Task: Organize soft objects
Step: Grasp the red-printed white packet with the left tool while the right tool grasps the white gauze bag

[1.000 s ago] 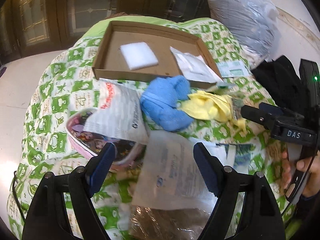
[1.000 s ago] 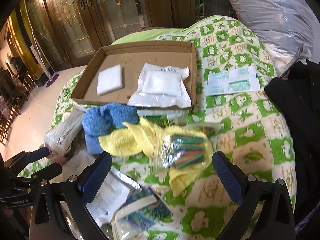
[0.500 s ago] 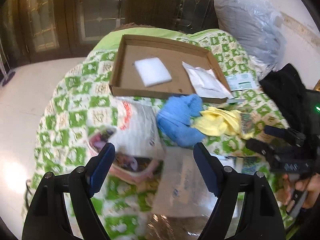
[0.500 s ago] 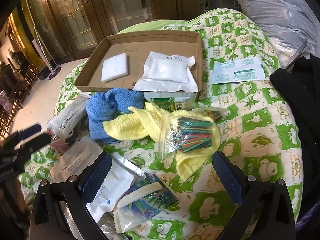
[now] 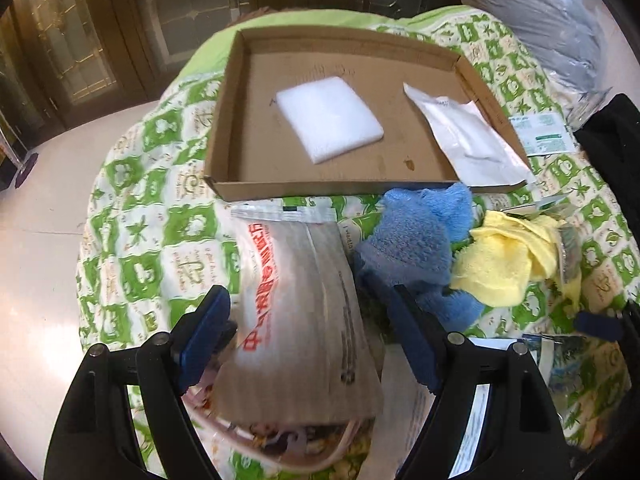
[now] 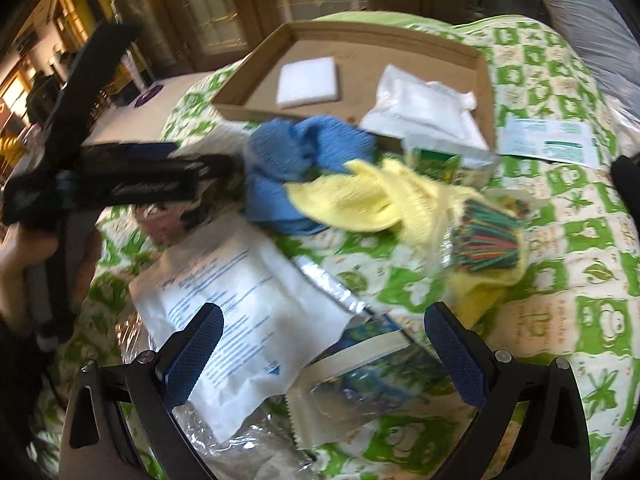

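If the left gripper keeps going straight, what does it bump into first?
Probably the grey plastic bag with red lettering, which lies right between the open left gripper fingers. The fluffy blue towel sits just beyond to the right; depth is unclear.

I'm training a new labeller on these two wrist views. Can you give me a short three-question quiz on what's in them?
1. True or false: the blue towel lies inside the cardboard tray.
2. What touches the blue towel? A) yellow cloth B) white foam pad C) black garment
3. How many items lie in the tray?

Key: 1 false, it lies just outside the near wall. 2 A. 3 two: the foam pad and a white sealed packet.
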Available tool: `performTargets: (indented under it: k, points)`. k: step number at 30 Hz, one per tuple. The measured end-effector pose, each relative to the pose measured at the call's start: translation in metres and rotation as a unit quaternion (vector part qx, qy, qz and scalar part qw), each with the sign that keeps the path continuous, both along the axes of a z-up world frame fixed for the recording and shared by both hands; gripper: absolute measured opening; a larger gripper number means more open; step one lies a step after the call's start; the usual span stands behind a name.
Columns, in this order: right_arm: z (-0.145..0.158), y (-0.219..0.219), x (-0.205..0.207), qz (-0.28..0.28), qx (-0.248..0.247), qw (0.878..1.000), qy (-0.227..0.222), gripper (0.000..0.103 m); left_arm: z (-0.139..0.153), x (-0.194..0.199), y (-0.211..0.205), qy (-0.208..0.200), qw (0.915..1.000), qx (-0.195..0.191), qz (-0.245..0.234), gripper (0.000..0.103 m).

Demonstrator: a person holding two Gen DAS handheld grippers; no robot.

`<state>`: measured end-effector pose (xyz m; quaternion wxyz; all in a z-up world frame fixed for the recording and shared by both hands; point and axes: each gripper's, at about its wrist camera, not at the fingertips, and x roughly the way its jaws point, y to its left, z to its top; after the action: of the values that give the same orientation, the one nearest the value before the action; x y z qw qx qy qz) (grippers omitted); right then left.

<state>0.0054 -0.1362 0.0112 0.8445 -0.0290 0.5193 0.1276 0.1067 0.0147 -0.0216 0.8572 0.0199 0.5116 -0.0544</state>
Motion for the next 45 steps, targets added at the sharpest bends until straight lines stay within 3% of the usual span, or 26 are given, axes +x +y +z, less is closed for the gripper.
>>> performTargets:
  k: [17,20,24,31,39,43,45]
  points:
    - [-0.018,0.034,0.001,0.058,-0.01,0.998,0.019,0.103,-0.013,-0.007,0.012,0.001,0.9996,-0.026,0.011,0.08]
    - [-0.021,0.041,0.002,0.071,-0.009,0.997,0.021,0.103,-0.011,-0.011,0.014,-0.006,0.9996,-0.024,0.012,0.066]
    - [-0.024,0.052,-0.005,0.092,-0.001,0.995,0.026,0.103,-0.007,-0.016,0.017,-0.019,0.9994,-0.029,0.009,0.06]
    - [-0.04,0.069,0.018,0.113,-0.01,0.993,0.034,0.103,0.009,-0.03,0.023,-0.045,0.9976,-0.052,0.004,0.06]
    - [-0.052,0.081,0.029,0.139,0.009,0.989,0.056,0.103,0.009,-0.035,0.026,-0.047,0.9969,-0.063,0.005,0.06]
    - [-0.06,0.094,0.031,0.156,-0.029,0.986,0.042,0.103,0.011,-0.034,0.025,-0.05,0.9965,-0.066,0.007,0.06]
    - [-0.064,0.096,0.036,0.153,-0.032,0.987,0.036,0.096,0.011,-0.035,0.026,-0.051,0.9963,-0.069,0.008,0.06]
